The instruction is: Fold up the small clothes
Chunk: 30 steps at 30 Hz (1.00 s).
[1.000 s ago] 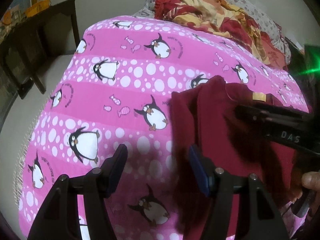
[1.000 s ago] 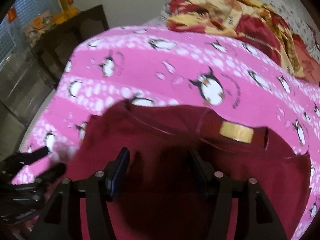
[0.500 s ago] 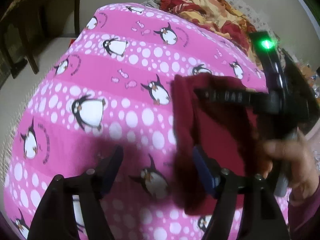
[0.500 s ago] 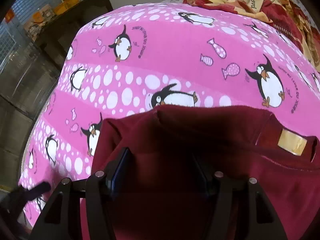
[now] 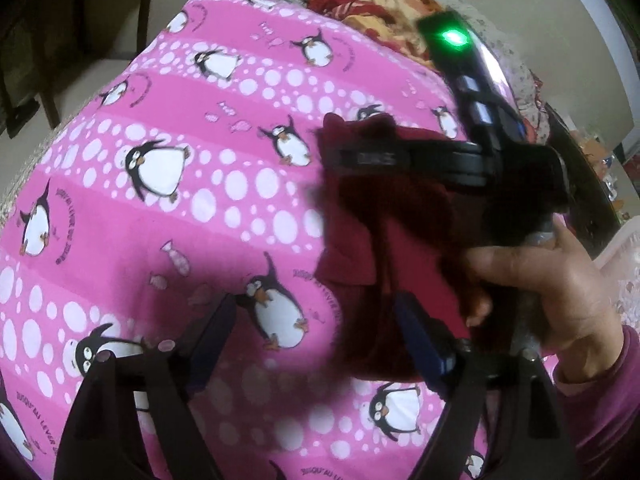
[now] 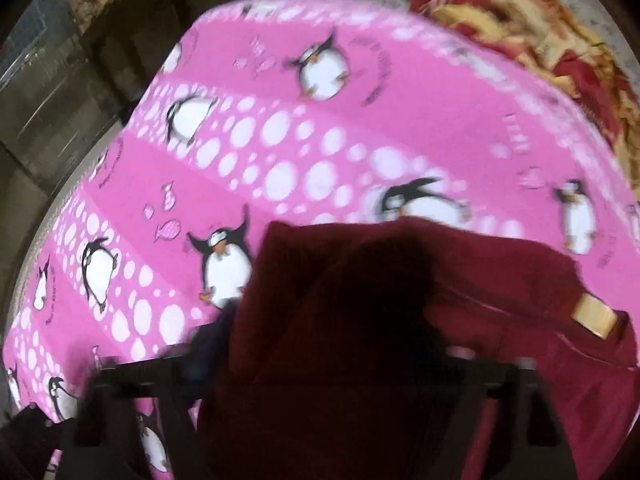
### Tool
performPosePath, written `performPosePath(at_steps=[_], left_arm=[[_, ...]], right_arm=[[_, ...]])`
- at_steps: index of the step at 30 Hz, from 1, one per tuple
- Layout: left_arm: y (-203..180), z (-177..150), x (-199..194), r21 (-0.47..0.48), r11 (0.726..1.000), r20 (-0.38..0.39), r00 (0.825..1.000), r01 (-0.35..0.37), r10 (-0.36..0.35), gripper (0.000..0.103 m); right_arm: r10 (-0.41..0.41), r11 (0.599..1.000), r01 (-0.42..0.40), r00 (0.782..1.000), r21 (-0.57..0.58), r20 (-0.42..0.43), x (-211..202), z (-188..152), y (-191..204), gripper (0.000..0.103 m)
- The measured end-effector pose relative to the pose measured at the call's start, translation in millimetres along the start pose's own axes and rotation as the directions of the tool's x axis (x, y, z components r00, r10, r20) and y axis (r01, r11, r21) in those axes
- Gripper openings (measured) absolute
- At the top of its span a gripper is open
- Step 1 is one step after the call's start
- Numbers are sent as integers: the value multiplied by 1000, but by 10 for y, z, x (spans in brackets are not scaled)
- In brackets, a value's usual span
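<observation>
A dark red garment (image 5: 404, 248) lies on a pink penguin-print bed cover (image 5: 192, 208), which serves here as the landmark. In the left wrist view the garment sits on the right part of the cover, bunched into thick folds. In the right wrist view it fills the lower right of the cover, with a tan label (image 6: 594, 316) showing near its right edge.

The left gripper (image 5: 316, 336) hangs over the cover with its jaws wide apart; they have just been opening. Between them lie bare cover and the left edge of the garment, and the right-hand finger (image 5: 420, 340) sits against the cloth without any pinch.

The right gripper (image 5: 448, 160) reaches across the garment from the right side of the cover, held by a hand (image 5: 552, 280) in a purple sleeve (image 5: 600, 400), with a green light glowing on its body. Its jaws have just been closing. In its own blurred view the garment bulges up between the fingers, but whether the pads press on the cloth cannot be told.

Beyond the far edge of the cover lies a crumpled red and yellow blanket (image 6: 532, 24). Dark furniture (image 6: 168, 28) stands past the cover's far left corner.
</observation>
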<state>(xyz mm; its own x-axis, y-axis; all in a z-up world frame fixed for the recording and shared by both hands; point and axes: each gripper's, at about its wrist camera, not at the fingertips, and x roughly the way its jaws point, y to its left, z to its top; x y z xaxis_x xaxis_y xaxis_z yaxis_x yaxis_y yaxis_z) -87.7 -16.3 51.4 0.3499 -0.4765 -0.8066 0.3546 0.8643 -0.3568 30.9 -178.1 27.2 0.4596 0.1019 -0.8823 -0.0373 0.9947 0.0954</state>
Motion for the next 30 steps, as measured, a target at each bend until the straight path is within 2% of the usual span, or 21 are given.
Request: performPosePath(at_steps=[1, 2, 3, 7, 11, 15, 17, 19, 21, 22, 23, 24, 25, 26, 28, 30], left_arm=[[-20, 8, 1, 4, 1000, 6, 1000, 20, -20, 88], [-32, 17, 5, 3, 999, 4, 999, 39, -39, 89], [-50, 27, 1, -1, 998, 1, 998, 60, -60, 89], [-170, 46, -126, 25, 991, 43, 991, 129, -130, 90], [-325, 48, -141, 81, 980, 44, 981, 184, -188, 100], [-429, 106, 117, 136, 984, 26, 993, 111, -116, 100], [-390, 158, 278, 116, 989, 15, 996, 88, -90, 100], [-341, 210, 418, 75, 993, 2, 995, 96, -96, 99], [-322, 234, 492, 41, 989, -28, 989, 145, -144, 82], [-333, 236, 508, 29, 982, -47, 982, 186, -184, 57], [-355, 230, 501, 28, 978, -51, 978, 205, -203, 45], [-375, 215, 474, 31, 979, -35, 979, 203, -202, 41], [-400, 189, 438, 40, 979, -18, 980, 200, -199, 33], [-438, 149, 390, 57, 979, -1, 981, 196, -196, 28], [-460, 113, 348, 68, 981, 20, 983, 182, -184, 26], [-457, 81, 341, 64, 982, 23, 984, 176, -178, 26]], right_arm=[[42, 999, -42, 999, 25, 8, -66, -21, -80, 44], [101, 992, -102, 995, 69, 15, -143, -33, -194, 26], [130, 986, -132, 991, 98, 23, -201, -44, -276, 24], [189, 969, -195, 980, 150, 56, -381, -84, -496, 22], [237, 952, -244, 970, 182, 62, -395, -118, -576, 22], [238, 957, -246, 969, 155, 65, -486, -134, -536, 21], [237, 959, -244, 969, 143, 65, -553, -142, -566, 21], [237, 960, -243, 970, 139, 60, -582, -151, -603, 21], [245, 958, -249, 968, 142, 47, -556, -146, -611, 21], [246, 958, -250, 968, 143, 41, -548, -151, -622, 21], [249, 957, -250, 968, 144, 29, -513, -143, -616, 21], [249, 957, -250, 968, 146, 23, -477, -132, -601, 22], [257, 954, -257, 966, 157, 16, -441, -117, -602, 23], [274, 947, -270, 962, 175, 6, -405, -100, -606, 23], [279, 940, -270, 960, 210, -13, -349, -64, -602, 34], [262, 944, -252, 965, 213, -17, -315, -20, -561, 61]])
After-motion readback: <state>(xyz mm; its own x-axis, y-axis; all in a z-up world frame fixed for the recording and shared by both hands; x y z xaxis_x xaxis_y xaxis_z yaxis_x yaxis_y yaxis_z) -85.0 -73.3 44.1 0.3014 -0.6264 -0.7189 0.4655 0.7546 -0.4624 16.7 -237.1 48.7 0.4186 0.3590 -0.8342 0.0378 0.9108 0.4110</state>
